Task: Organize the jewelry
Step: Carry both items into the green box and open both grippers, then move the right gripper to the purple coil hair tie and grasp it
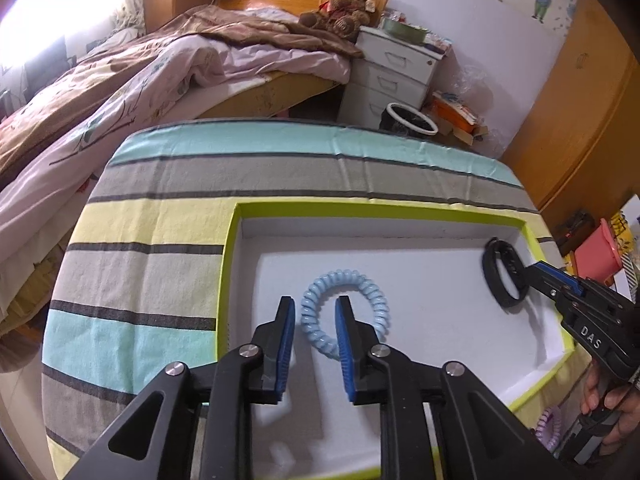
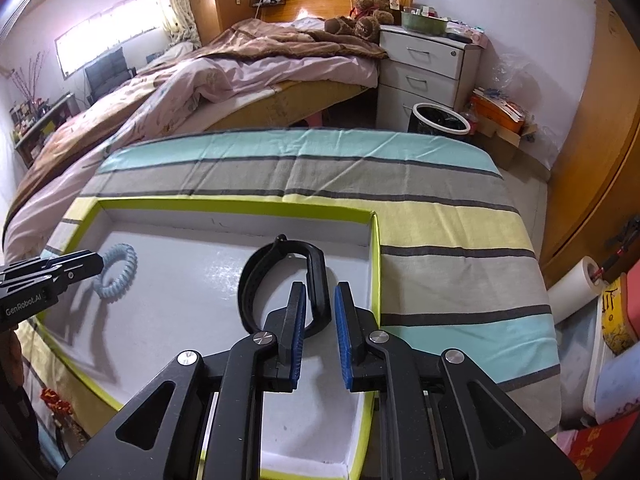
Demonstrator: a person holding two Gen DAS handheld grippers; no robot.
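A home bedroom — an unmade bed (image 2: pixel 224 76) with a teddy bear (image 2: pixel 366 14) at its headboard, white drawers (image 2: pixel 426 68) beside it.

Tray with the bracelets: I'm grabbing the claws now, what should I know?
Left claw: open, with one side of the blue spiral bracelet between its fingers, not squeezed.
Right claw: slightly open around the black wristband, apparently not pinching it.
Done: both pieces sit inside the green-rimmed tray.
Left: a purple spiral bracelet lies outside the tray, by the right hand. Back out gently, then probably fetch it.
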